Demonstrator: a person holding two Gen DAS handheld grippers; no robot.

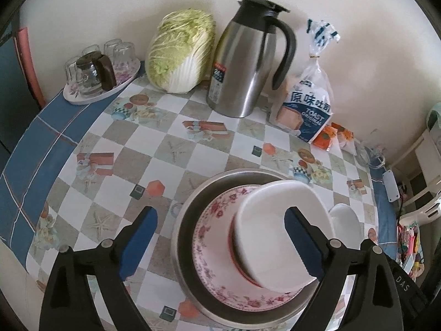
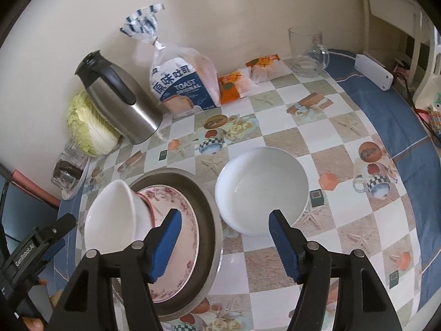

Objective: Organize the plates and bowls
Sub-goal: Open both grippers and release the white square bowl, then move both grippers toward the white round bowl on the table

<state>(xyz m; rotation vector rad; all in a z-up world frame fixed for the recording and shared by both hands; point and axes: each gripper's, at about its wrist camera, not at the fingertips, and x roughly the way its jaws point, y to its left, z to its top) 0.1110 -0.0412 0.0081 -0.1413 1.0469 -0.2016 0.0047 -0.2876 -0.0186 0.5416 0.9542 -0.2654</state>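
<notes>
A steel dish point(image 1: 184, 251) holds a pink floral plate point(image 1: 212, 264), and on that a white bowl point(image 1: 275, 220) sits tilted over a red-rimmed piece. My left gripper point(image 1: 220, 237) is open above this stack. Its right finger point(image 1: 303, 245) shows in front of the tilted bowl and its left finger point(image 1: 140, 237) stands off the dish over the tablecloth. In the right wrist view a second white bowl point(image 2: 261, 190) stands upright and empty beside the steel dish point(image 2: 205, 207). My right gripper point(image 2: 226, 240) is open just short of that bowl's near rim, holding nothing.
Along the wall stand a steel thermos jug point(image 1: 248, 63), a cabbage point(image 1: 179, 52), a bag of toast point(image 1: 306, 110), orange snack packets point(image 2: 237, 82) and a glass mug point(image 2: 307, 52). A tray of glasses point(image 1: 102, 69) sits far left. The round table's blue edge point(image 2: 399, 127) curves at right.
</notes>
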